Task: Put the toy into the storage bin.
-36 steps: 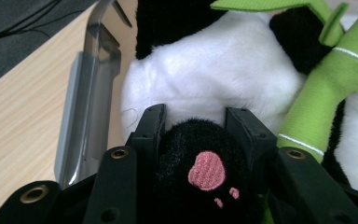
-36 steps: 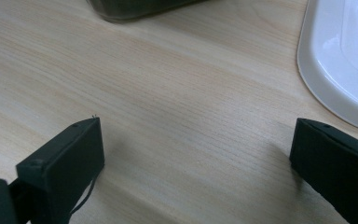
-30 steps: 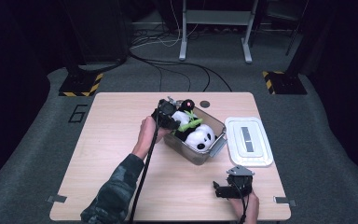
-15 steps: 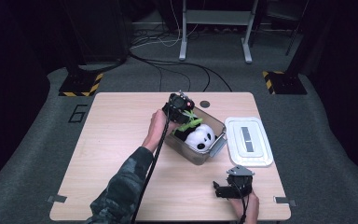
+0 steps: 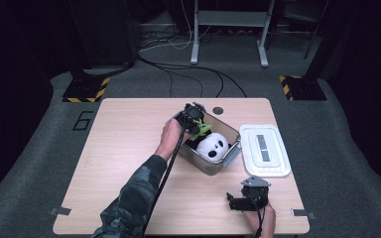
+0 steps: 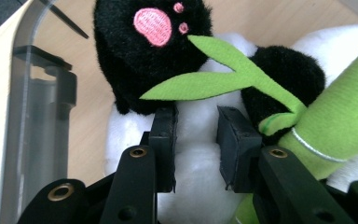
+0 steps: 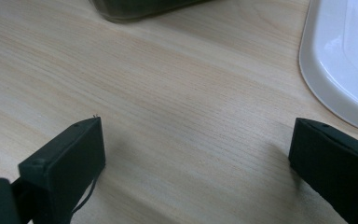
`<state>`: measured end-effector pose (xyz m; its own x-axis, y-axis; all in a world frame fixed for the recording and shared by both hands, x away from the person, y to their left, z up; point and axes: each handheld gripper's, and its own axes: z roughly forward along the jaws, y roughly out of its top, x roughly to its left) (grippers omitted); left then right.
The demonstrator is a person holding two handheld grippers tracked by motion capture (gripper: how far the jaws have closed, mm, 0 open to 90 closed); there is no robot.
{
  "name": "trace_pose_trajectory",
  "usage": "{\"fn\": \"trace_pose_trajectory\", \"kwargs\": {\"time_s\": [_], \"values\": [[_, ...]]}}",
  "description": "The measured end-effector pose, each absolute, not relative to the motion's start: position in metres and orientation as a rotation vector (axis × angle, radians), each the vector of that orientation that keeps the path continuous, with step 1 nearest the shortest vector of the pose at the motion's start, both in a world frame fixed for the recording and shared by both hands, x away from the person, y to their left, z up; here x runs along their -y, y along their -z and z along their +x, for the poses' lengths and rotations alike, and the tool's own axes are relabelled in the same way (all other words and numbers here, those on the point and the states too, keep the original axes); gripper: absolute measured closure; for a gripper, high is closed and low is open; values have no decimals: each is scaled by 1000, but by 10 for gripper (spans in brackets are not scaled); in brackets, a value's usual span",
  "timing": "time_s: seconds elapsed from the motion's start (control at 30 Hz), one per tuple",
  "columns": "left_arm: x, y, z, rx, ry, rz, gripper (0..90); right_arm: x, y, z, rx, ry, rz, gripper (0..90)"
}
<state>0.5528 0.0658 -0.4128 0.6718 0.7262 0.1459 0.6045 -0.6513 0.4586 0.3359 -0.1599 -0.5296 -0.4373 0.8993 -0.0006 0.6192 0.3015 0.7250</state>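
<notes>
A light wooden table (image 5: pixel 129 148) with rounded corners stands on grey carpet (image 5: pixel 34 163); a dark round grommet (image 5: pixel 218 110) sits near its far edge. A numeral 6 (image 5: pixel 82 120) is marked on the floor at the table's left. Two black bases edged with yellow-and-black hazard tape (image 5: pixel 86 90) (image 5: pixel 301 87) rest on the carpet, far left and far right. Black cables (image 5: pixel 188 69) run across the floor toward a grey metal frame (image 5: pixel 229 27) on two legs at the far side. The surroundings are dark; light falls mainly on the table.

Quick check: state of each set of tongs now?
Left tongs: just closed, pinching the panda toy.
Right tongs: open, holding nothing.
</notes>
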Motion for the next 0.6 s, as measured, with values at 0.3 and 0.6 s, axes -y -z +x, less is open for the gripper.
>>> {"fn": "trace_pose_trajectory", "kwargs": {"time_s": [0.3, 0.6], "values": [[-80, 398, 550, -1069, -395, 2393, 618, 160, 530, 336, -2166, -928, 1357, 28], [-124, 377, 523, -1066, -412, 2270, 623, 160, 529, 336, -2168, -927, 1359, 28]]}}
